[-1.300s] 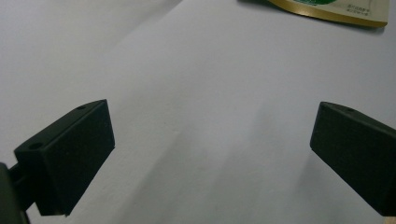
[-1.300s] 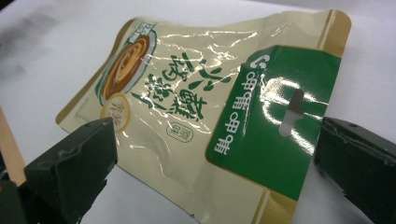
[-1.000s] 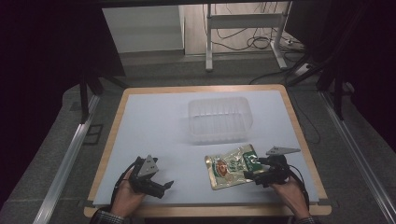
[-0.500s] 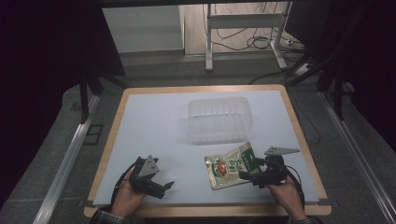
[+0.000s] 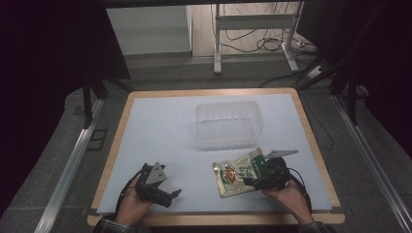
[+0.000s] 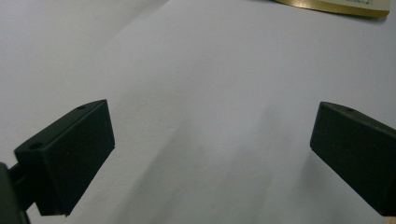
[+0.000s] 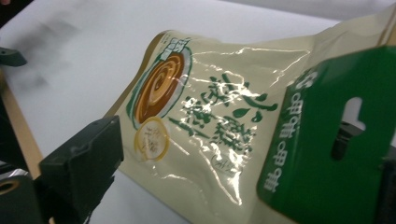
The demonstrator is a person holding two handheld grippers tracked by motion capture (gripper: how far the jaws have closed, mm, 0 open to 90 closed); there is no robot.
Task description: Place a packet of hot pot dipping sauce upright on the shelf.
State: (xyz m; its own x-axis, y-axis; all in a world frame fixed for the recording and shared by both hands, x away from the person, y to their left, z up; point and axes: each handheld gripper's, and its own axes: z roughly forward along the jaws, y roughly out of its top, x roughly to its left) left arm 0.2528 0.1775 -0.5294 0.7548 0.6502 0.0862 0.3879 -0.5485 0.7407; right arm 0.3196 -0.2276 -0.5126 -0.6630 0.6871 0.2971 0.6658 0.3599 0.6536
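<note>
A cream pouch (image 5: 237, 173) with a green header lies flat on the white table (image 5: 160, 131) at the front right. My right gripper (image 5: 255, 181) sits low at its green end. In the right gripper view the pouch (image 7: 210, 116) lies between the jaws, one on its near long edge and the other behind the green header (image 7: 317, 154). The jaws have just been closing but stand apart, and I see no pad pressing. My left gripper (image 5: 172, 195) rests at the front left, open (image 6: 212, 144) over bare table, with the pouch's gold edge (image 6: 336, 4) far ahead.
A clear plastic tub (image 5: 227, 124) stands behind the pouch near the table's middle. The wooden table rim (image 5: 214, 221) runs along the front by both hands. Metal rails and cables lie on the floor around the table.
My right gripper has slid a little leftward onto the pouch's green end. The left gripper and the tub have stayed put.
</note>
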